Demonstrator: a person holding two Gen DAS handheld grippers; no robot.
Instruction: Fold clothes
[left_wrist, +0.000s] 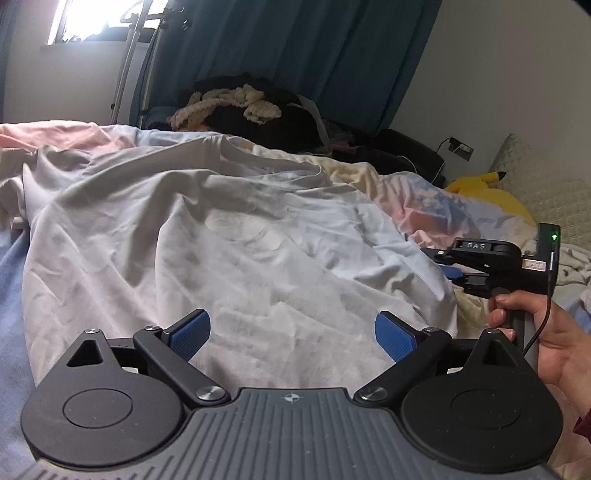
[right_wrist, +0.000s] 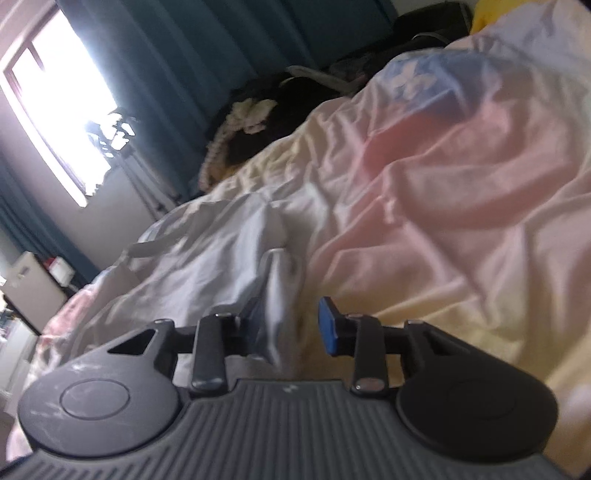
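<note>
a pale grey t-shirt (left_wrist: 229, 251) lies spread and wrinkled over the middle of the bed, on a pastel duvet (left_wrist: 417, 206) of pink, yellow and blue patches. its collar end points toward the far edge of the bed, where a dark heap of clothes (left_wrist: 258, 110) with a cream knitted piece sits in front of teal curtains (left_wrist: 295, 48).

the left gripper (left_wrist: 292, 334) hovers over the shirt's near hem, its blue pads (left_wrist: 192, 332) spread wide apart with only cloth showing between them; nothing is held.

the right gripper (left_wrist: 452, 271) shows in the left wrist view at the shirt's right edge, held by the person's right hand (left_wrist: 535, 332), with a green light lit on its body. in its own tilted and blurred view, the right gripper (right_wrist: 291, 325) has its jaws partly parted, and a bunched fold of the t-shirt (right_wrist: 229, 251) runs between them, lying against the left pad while the right pad (right_wrist: 328, 325) stands clear of the cloth. whether the fold is truly pinched i cannot tell.

a yellow plush toy (left_wrist: 484, 188) lies near the bed's right edge beside a quilted pillow (left_wrist: 546, 192). a bright window (right_wrist: 62, 107) shows at the upper left.
</note>
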